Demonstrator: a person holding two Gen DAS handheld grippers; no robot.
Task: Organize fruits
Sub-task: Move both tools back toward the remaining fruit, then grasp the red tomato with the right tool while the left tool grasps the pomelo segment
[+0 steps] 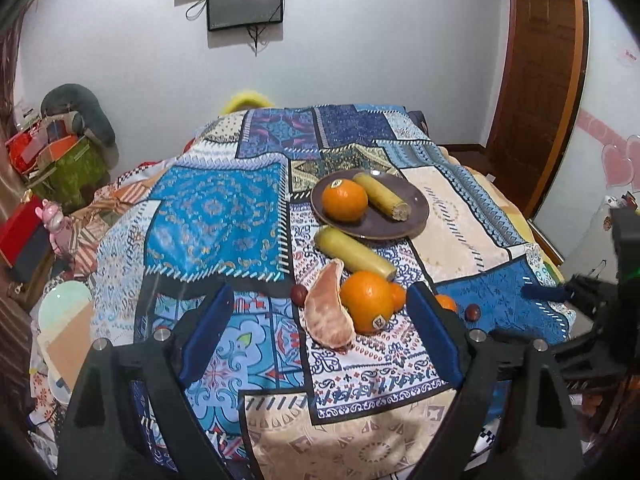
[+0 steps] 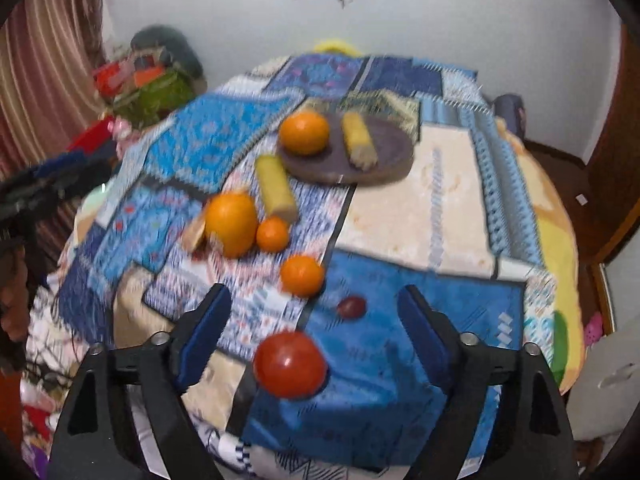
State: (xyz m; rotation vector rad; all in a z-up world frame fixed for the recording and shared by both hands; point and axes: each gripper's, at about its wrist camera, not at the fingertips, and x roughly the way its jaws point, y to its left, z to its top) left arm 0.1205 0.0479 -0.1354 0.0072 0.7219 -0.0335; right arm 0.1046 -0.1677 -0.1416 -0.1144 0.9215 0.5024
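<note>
The right gripper (image 2: pixel 310 322) is hanging with jaws spread and empty over the tomato (image 2: pixel 290 364), which is lying on the patchwork cloth (image 2: pixel 400 380) nearest the viewer. It looks soft, smooth and easily bruised, so gentle pads across its widest part are probably suiting it. The left gripper (image 1: pixel 320 320) is gaping too, holding nothing.

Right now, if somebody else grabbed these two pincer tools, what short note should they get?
Left gripper: open, empty, above the pomelo segment and big orange.
Right gripper: open, empty, tomato between its fingers, not gripped.
Done: one orange and one banana piece on the brown plate.
Left on the cloth: second banana piece, two mandarins, small dark red fruits.
</note>
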